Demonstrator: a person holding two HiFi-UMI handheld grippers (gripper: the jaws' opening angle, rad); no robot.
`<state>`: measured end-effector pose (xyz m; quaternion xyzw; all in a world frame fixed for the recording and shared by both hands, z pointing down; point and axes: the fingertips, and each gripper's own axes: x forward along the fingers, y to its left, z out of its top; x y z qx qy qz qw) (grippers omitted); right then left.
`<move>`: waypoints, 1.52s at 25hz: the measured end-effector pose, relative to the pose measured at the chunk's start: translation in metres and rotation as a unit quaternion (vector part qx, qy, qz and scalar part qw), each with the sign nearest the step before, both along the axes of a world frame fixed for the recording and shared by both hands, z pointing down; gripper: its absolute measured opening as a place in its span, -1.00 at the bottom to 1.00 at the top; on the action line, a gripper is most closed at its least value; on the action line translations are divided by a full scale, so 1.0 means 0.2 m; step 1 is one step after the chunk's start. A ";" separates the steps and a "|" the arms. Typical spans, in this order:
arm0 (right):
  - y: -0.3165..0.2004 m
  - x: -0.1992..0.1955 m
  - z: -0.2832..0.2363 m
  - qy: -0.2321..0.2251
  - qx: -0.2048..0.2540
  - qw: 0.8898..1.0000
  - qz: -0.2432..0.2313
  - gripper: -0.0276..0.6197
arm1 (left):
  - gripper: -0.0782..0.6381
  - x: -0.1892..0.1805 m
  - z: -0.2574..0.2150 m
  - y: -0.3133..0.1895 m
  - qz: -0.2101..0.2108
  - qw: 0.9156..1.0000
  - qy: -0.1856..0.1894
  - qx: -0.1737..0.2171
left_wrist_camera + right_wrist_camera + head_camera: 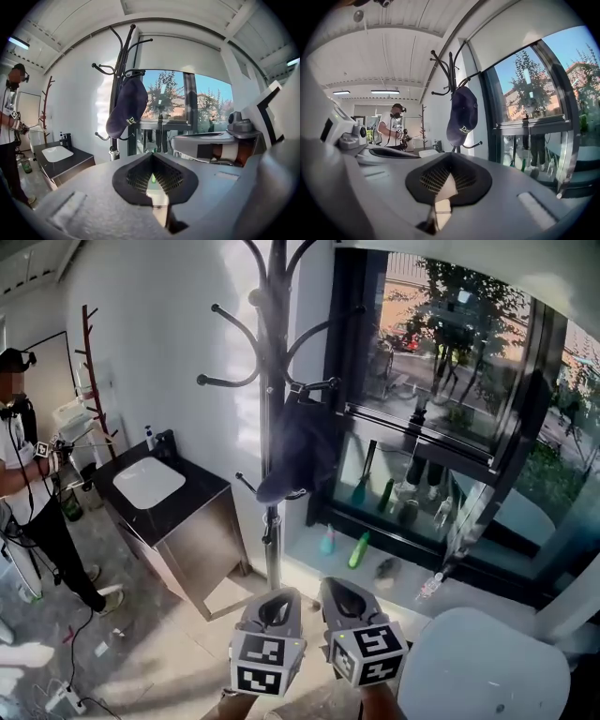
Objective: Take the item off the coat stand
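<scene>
A dark navy cap (298,448) hangs from a hook of the black coat stand (275,352), in front of the window. Both grippers are low in the head view, side by side and well short of the stand. My left gripper (274,604) is shut with nothing in it, and so is my right gripper (339,594). In the left gripper view the cap (127,108) hangs above and left of the closed jaws (152,177). In the right gripper view the cap (462,115) hangs on the stand (451,70), straight beyond the closed jaws (447,180).
A black cabinet with a white sink (148,482) stands left of the stand's pole. A person (23,474) holding grippers stands at far left beside a wooden coat stand (92,371). Bottles (359,549) line the window sill. A white rounded seat (487,673) is at bottom right.
</scene>
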<state>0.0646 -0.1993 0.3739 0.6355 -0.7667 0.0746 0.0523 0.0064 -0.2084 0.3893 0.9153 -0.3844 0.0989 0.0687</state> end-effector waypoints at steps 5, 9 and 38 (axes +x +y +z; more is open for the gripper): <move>-0.08 0.01 -0.11 0.016 0.023 1.000 0.015 -0.92 | -0.79 -0.04 -0.05 -0.11 0.005 1.000 0.009 0.012; -0.15 0.05 -0.20 0.024 0.045 0.998 0.025 -0.92 | -0.79 -0.04 -0.05 -0.19 0.003 1.000 0.003 0.012; -0.82 0.26 -0.65 0.061 0.139 0.983 -0.101 -0.51 | -0.78 0.09 -0.17 -0.65 -0.125 0.990 -0.015 0.063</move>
